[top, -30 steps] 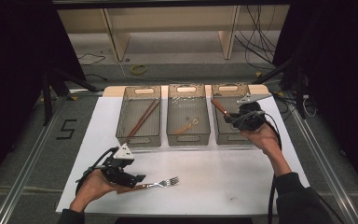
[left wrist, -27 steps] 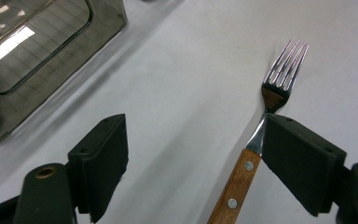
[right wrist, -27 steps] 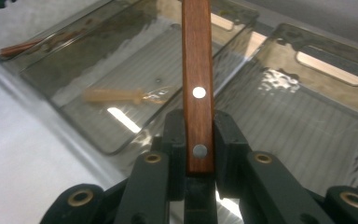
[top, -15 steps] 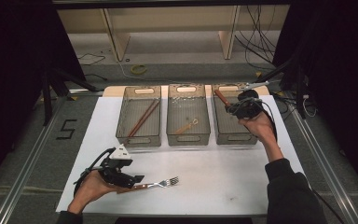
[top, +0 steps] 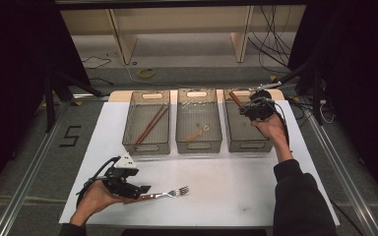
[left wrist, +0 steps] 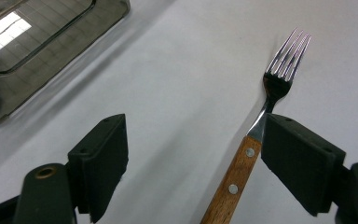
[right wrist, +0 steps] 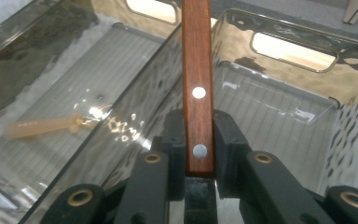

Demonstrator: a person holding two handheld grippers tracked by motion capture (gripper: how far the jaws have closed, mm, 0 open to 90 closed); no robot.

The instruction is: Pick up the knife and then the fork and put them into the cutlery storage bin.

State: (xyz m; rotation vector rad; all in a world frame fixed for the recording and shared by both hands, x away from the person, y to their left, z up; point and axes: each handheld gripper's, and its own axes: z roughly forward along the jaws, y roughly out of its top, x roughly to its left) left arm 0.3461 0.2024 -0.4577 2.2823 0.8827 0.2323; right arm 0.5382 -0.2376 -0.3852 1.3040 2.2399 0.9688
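Note:
A fork [top: 174, 192] with a wooden handle lies on the white table near the front. My left gripper [top: 145, 191] rests around its handle, open. In the left gripper view the fork [left wrist: 242, 163] runs close along the right-hand jaw while the other jaw stands well apart; the left gripper [left wrist: 196, 154] does not squeeze it. My right gripper [top: 248, 105] is shut on a riveted wooden utensil handle [top: 236, 97] above the far end of the right bin [top: 246, 146]. In the right gripper view the handle [right wrist: 196, 70] sticks straight out of the right gripper [right wrist: 199, 135]; the utensil's head is hidden.
Three clear bins stand in a row at the back. The left bin [top: 128, 132] holds brown chopsticks [top: 152, 123]. The middle bin [top: 198, 143] holds a pale small utensil [top: 198, 132], also the blurred utensil [right wrist: 46, 127]. Cables lie on the floor beyond the table.
My right hand has carried the wooden-handled utensil farther back and a little left over the right bin. The left gripper and the fork have stayed put.

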